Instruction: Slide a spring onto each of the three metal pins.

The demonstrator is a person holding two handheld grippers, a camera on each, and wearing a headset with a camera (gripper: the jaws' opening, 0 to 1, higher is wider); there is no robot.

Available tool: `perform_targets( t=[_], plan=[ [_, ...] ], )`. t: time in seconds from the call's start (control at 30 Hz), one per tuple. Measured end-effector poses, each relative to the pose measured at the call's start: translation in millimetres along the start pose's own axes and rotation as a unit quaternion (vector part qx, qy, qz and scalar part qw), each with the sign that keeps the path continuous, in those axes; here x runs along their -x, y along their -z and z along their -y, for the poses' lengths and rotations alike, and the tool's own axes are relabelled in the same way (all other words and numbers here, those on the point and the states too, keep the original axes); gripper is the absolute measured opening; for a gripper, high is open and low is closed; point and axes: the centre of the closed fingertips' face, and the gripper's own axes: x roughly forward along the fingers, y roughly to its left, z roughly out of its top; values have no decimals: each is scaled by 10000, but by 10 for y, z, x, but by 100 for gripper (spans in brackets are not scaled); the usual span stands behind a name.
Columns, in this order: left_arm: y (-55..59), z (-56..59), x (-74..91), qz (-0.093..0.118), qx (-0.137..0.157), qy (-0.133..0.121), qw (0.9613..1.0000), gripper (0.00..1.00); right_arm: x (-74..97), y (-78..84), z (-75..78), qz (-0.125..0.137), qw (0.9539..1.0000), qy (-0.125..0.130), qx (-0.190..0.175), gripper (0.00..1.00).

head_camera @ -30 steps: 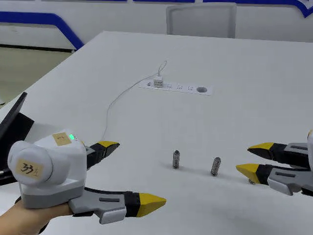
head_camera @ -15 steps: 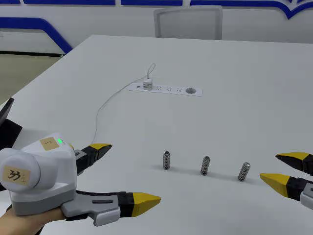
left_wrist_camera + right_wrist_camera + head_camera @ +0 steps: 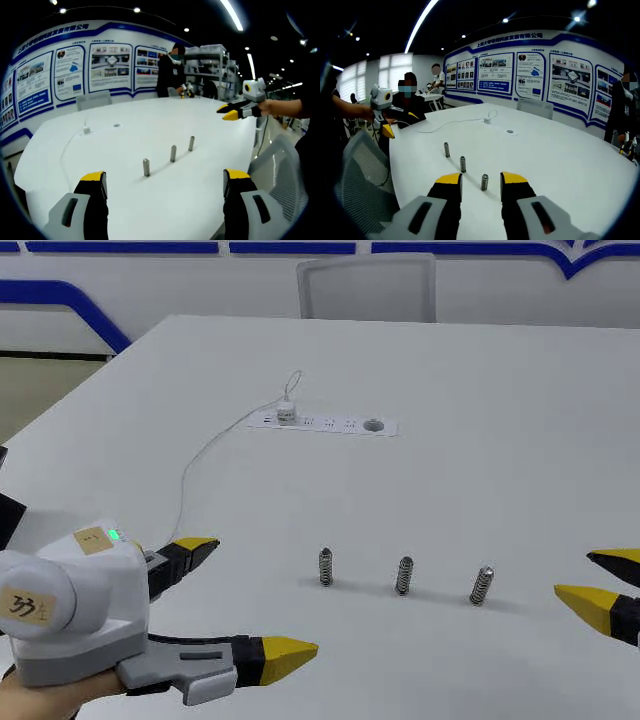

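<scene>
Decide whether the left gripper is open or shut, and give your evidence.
Open. The left gripper has its two yellow-tipped jaws wide apart, with bare table between them and nothing held.

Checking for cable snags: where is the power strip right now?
In the head view, the power strip lies on the table, between the three springs and the far chair.

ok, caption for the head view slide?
Three springs stand in a row on the white table, flanked by open left tongs and right tongs.
</scene>
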Motion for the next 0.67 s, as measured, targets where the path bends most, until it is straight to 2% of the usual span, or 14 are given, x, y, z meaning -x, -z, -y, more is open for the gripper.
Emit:
perform_targets(
  t=[0.4,0.53,0.67],
  plan=[
    [6,-45,56,-7,14,-91,10000,98,55,38,26,-26,9999,108,-101,35],
    [25,-61,74,-53,-13,-109,9999,99,65,69,29,-83,9998,171,-108,42],
    [-8,-61,77,0,22,-111,9999,100,74,111,29,-162,9996,203,-143,52]
  ],
)
